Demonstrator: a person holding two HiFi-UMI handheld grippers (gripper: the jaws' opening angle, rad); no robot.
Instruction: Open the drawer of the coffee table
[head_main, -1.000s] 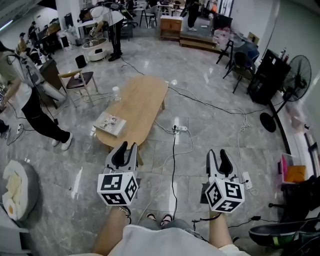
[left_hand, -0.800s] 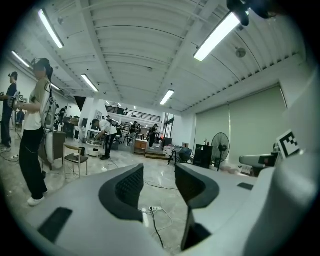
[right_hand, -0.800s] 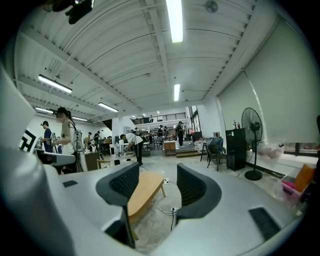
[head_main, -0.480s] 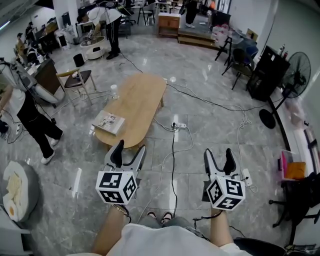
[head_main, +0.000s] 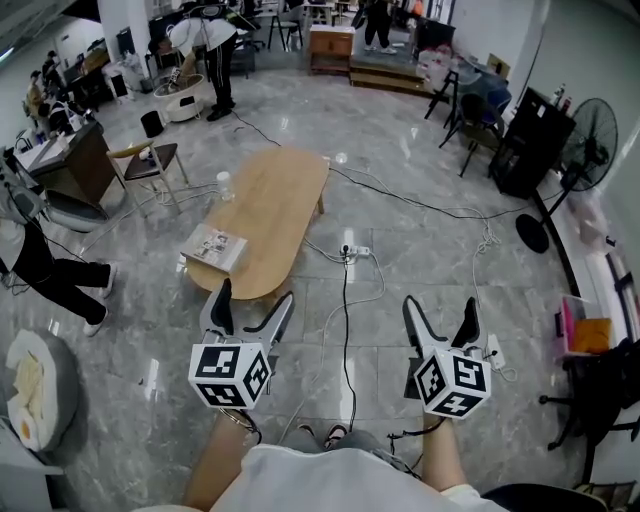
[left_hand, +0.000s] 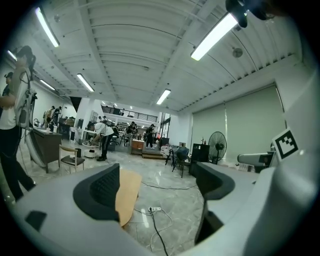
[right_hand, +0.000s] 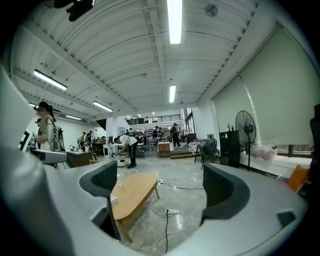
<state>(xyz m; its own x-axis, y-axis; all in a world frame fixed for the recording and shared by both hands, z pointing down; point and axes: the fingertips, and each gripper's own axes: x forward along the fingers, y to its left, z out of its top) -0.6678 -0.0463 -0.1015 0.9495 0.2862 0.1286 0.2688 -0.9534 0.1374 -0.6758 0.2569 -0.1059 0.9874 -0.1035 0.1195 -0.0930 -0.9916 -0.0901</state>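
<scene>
Abreast: left gripper, right gripper (jaws opening, empty)

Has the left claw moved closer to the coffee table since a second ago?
No. The left claw stays by the coffee table, at its near end; its jaws are opening, empty.

The left gripper is opening its jaws, nothing between them. Past the left jaw lies the wooden coffee table, with a power strip on the floor just right of it.
</scene>
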